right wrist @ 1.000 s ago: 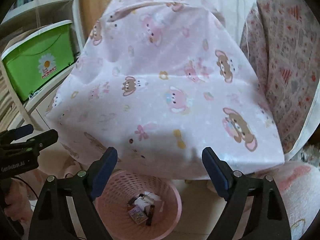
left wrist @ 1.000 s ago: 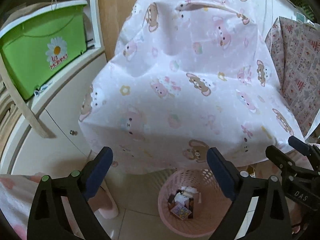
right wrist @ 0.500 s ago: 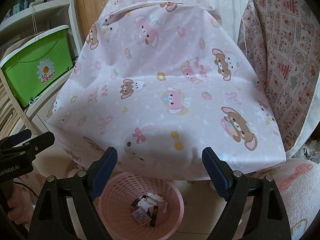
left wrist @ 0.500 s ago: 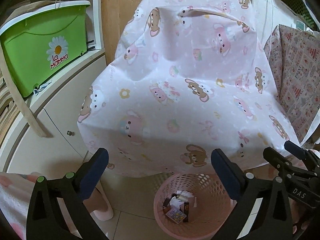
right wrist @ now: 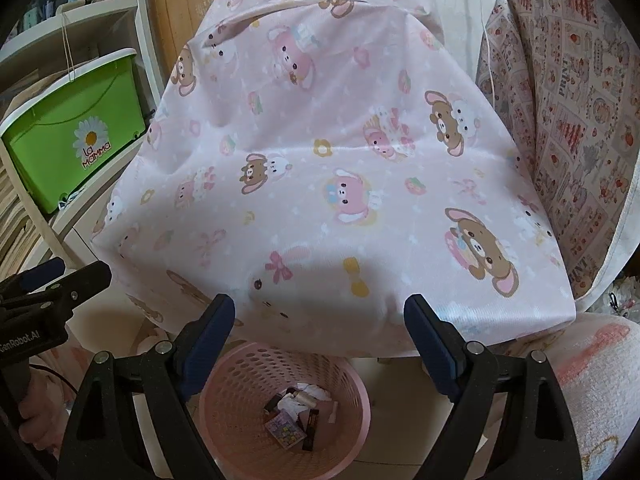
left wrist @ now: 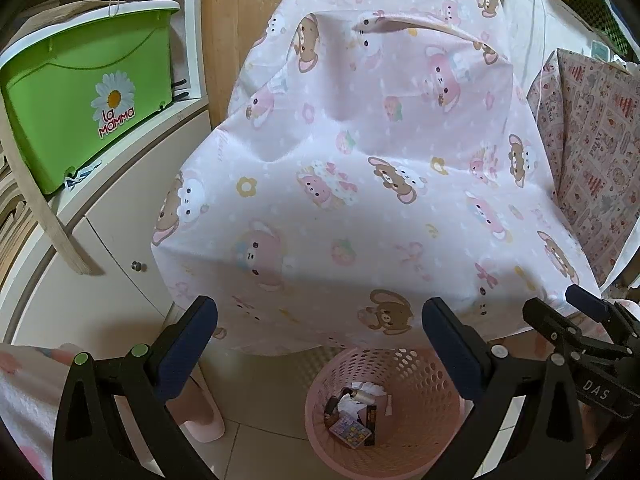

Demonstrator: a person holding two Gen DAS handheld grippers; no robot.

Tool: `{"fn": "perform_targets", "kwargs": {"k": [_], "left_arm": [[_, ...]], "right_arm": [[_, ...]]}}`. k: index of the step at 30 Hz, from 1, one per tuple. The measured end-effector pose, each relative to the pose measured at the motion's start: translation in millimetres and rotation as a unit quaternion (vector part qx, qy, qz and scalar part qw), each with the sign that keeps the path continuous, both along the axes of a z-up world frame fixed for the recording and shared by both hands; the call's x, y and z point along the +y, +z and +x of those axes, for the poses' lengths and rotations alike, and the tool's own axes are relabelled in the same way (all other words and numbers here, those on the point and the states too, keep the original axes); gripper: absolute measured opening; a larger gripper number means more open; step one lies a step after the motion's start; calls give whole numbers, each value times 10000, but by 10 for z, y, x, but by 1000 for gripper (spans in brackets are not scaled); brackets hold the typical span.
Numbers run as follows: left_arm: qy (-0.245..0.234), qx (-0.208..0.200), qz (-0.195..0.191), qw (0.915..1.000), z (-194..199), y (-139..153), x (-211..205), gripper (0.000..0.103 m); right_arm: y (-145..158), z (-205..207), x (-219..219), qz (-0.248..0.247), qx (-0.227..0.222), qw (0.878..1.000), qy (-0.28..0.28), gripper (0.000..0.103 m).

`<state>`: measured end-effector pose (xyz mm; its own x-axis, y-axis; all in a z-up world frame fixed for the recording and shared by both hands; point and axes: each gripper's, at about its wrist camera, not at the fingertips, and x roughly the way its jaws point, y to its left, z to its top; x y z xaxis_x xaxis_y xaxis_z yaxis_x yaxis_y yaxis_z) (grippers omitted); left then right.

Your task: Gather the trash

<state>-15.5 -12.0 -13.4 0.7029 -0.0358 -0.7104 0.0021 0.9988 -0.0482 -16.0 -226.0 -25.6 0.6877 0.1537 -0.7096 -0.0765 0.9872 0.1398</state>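
L claw [left wrist: 320, 344]: I've got it spread wide, nothing held, hovering above the bin.
R claw [right wrist: 320, 328]: same, wide apart & empty, just beside the L one.
Bin [left wrist: 420, 364]: pink perforated basket on the floor tiles, partly under the pink bear-print cloth [left wrist: 360, 180].
Trash [right wrist: 294, 412]: small wrappers, crumpled tissue, a printed packet, all at the bin bottom.
Handling: I'd judge it all light & soft, wrappers prob slippery; pinch a crumpled edge. Bin itself looks light, flexible; I'd grip the rim.
Table: cloth top shows no scraps I can see.
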Motion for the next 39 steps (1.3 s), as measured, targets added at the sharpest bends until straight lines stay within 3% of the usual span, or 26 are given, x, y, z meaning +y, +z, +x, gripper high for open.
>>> {"fn": "perform_targets", "kwargs": {"k": [39], "left_arm": [[36,-62,131,9999,8,22,-35,102]], "right_arm": [[0,3,10,-12,-46,10000,8,88]]}}
